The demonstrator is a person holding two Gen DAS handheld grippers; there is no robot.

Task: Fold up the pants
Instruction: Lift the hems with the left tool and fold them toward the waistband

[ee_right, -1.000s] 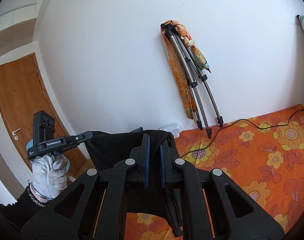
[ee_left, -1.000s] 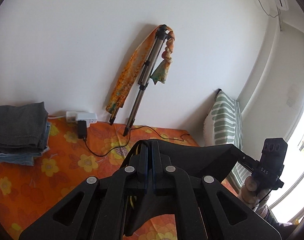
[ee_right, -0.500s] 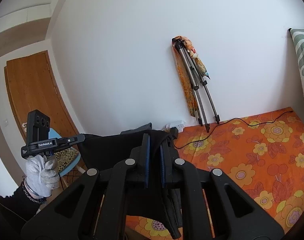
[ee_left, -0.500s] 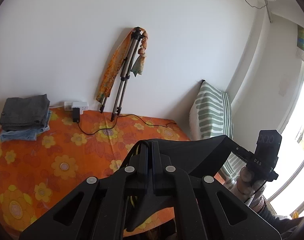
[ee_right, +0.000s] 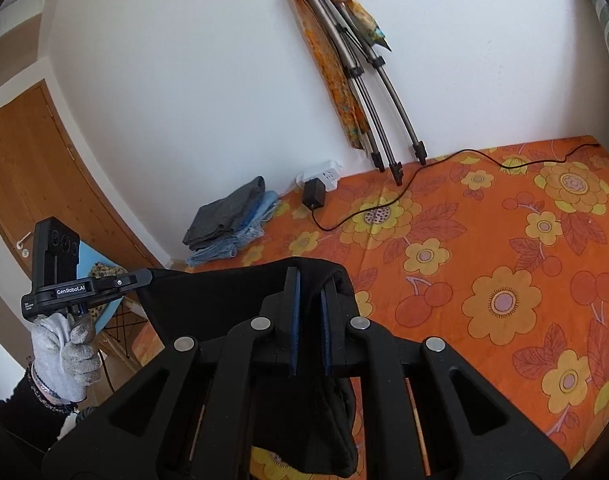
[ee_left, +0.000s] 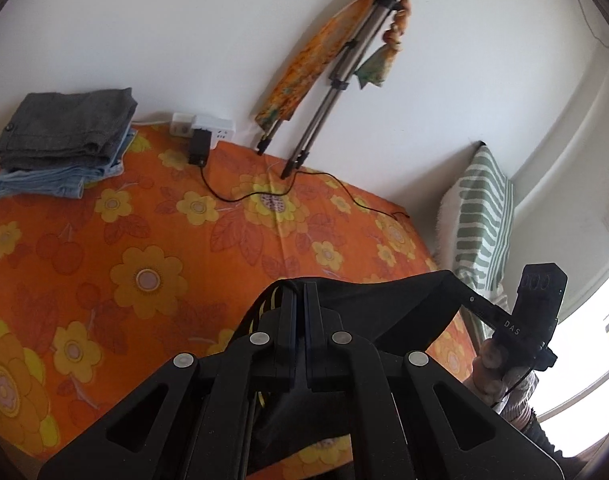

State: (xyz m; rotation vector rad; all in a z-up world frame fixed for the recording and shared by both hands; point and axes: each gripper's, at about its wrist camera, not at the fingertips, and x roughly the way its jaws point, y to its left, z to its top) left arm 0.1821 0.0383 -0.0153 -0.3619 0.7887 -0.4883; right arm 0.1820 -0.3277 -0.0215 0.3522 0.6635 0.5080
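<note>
Your left gripper [ee_left: 300, 296] and right gripper [ee_right: 310, 284] each clamp the black pants [ee_right: 224, 292], stretched above the near bed [ee_left: 144, 240]. Uneven lowering could wrinkle them.

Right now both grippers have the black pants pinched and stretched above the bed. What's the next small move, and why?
Probably lower both together and lay the black pants flat on the bare orange sheet. The left gripper and right gripper hold the cloth taut between them, in the air, so it likely can't be folded until it rests on the bed.
</note>
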